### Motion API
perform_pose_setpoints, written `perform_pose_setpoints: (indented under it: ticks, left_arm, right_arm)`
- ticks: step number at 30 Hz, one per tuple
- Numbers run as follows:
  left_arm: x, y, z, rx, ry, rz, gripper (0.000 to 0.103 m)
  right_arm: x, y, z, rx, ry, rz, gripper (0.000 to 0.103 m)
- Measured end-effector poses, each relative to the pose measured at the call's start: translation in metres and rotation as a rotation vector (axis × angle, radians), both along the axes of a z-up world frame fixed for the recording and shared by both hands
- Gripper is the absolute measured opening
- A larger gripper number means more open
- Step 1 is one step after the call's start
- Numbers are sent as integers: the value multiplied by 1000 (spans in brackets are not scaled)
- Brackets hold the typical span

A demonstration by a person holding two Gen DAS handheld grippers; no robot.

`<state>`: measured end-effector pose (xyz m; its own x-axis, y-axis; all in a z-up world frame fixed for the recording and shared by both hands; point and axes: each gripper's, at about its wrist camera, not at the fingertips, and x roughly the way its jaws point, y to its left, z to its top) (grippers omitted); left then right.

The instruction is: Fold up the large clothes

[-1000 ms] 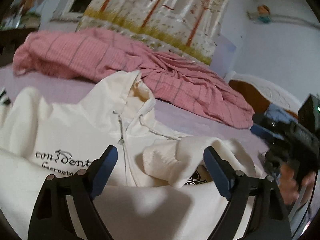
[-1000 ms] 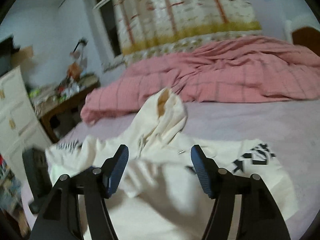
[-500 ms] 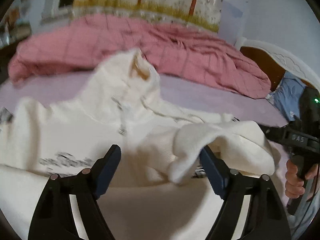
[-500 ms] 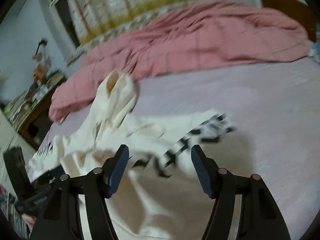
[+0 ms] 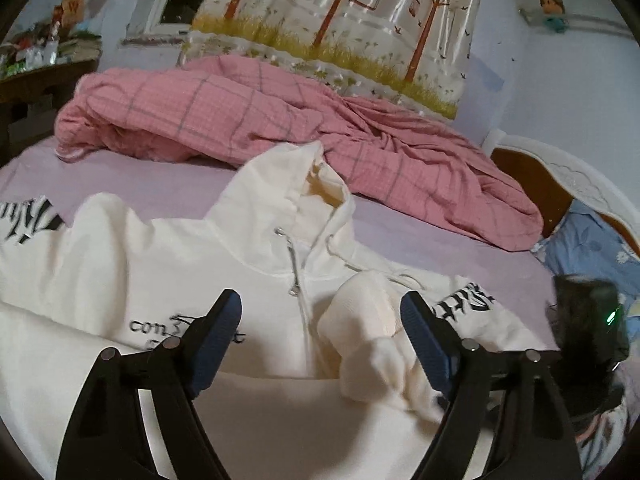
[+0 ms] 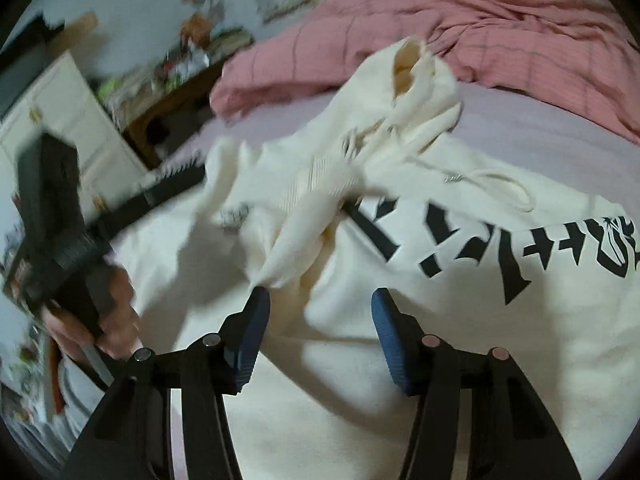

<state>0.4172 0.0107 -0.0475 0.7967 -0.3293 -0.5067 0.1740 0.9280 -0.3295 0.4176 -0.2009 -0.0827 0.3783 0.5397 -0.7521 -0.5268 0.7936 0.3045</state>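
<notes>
A cream zip hoodie (image 5: pixel 168 256) with black lettering lies front up on the lilac bed sheet (image 5: pixel 440 240), hood toward the pink quilt. One sleeve is folded across the chest, its ribbed cuff (image 5: pixel 368 320) bunched beside the zipper. My left gripper (image 5: pixel 320 324) is open and empty just above the chest, the cuff between its fingers but not pinched. My right gripper (image 6: pixel 318 320) is open and empty above the hoodie (image 6: pixel 460 300), just in front of the same cuff (image 6: pixel 304 232). The right tool shows blurred at the right edge of the left wrist view.
A crumpled pink checked quilt (image 5: pixel 280 116) lies across the far side of the bed. A blue floral pillow (image 5: pixel 592 248) and a wooden headboard (image 5: pixel 532 184) are at the right. A white cabinet (image 6: pixel 60 120) and a cluttered wooden table (image 6: pixel 172 88) stand beside the bed.
Both grippers have stayed open. The right gripper swung back left toward the folded cuff and moved lower over the hoodie. The left gripper's view tilted and steadied; the cuff lies in about the same place.
</notes>
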Motion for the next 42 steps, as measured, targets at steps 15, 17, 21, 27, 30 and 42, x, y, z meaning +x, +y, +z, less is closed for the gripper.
perform_pose_setpoints:
  ticks: [15,17,21,27,30,42]
  left_arm:
    - [80,-65,-20,-29,357,-82,68]
    - [81,-65,-20,-21,354,-106,9]
    - [53,-37,16,-48,145,-95,8]
    - [-17,-8,28,99,20,-69,8]
    - [-47,3,11,102,54,-81,8]
    - [-53,24,-19,-209,179,-86,86]
  right_arm:
    - [7,-2,-15,-43,52,16,56]
    - [7,-8,-9,-31,41,3,56]
    - [11,-30,-1,-12,26,-65,56]
    - [25,-56,-1,-38,14,-222,57]
    - [26,-47,-12,-111,26,-209,57]
    - [22,-37,-8,-144,-24,-196,57]
